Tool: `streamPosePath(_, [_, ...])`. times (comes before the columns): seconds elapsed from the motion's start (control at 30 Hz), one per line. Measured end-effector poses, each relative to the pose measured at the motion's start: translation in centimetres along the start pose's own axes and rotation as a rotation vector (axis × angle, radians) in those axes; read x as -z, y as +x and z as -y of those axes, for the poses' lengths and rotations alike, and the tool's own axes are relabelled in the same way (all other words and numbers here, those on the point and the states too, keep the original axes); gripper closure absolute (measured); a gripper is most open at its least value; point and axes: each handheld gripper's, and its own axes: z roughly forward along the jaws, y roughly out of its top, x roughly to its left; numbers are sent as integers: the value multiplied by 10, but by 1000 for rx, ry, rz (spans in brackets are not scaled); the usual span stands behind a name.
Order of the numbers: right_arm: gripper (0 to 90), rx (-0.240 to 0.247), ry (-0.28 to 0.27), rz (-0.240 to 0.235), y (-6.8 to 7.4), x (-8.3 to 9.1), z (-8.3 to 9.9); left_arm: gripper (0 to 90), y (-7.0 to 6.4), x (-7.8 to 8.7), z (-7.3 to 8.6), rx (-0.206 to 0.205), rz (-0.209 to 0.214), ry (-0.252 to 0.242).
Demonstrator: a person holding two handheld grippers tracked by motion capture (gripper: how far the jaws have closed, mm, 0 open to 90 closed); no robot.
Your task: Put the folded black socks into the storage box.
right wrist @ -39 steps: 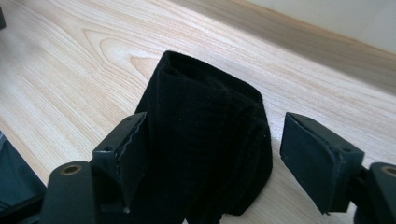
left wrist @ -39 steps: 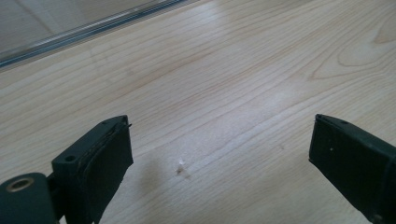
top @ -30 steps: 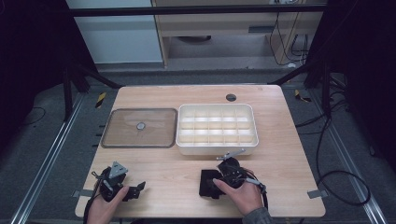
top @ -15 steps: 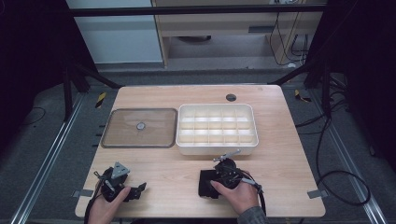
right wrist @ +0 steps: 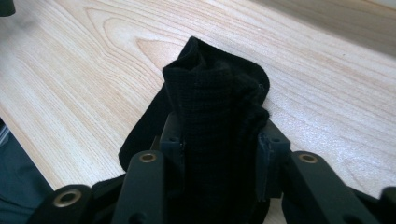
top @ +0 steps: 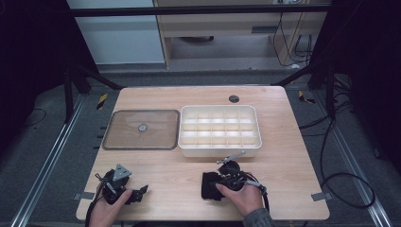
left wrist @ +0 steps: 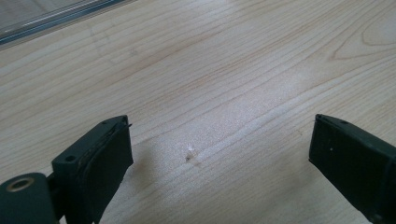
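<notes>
On the wooden counter (top: pixel 293 161) we saw a clear lid (top: pixel 141 129), a white compartment tray (top: pixel 219 131) — and a black cloth (top: pixel 208 185).

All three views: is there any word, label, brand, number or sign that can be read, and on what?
None can be read: the black cloth in the right gripper, the white compartment tray, the clear lid and the table bear no visible text.

My left gripper (top: pixel 140 191) and right gripper (right wrist: pixel 218 154) have black jaws with brass-ringed screw holes; my sleeve (top: pixel 258 219) is grey.
</notes>
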Motion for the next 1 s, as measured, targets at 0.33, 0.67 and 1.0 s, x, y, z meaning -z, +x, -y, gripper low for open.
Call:
streamPosePath(0.33, [647, 4, -52, -3, -4, 22, 1, 52, 3, 0, 0, 0, -8, 2])
streamPosePath(0.67, [645, 10, -119, 44, -15, 57, 0, 47, 10, -6, 1, 10, -19, 0])
streamPosePath(1.0, [642, 28, -148, 91, -20, 87, -4, 35, 12, -16, -1, 13, -17, 6])
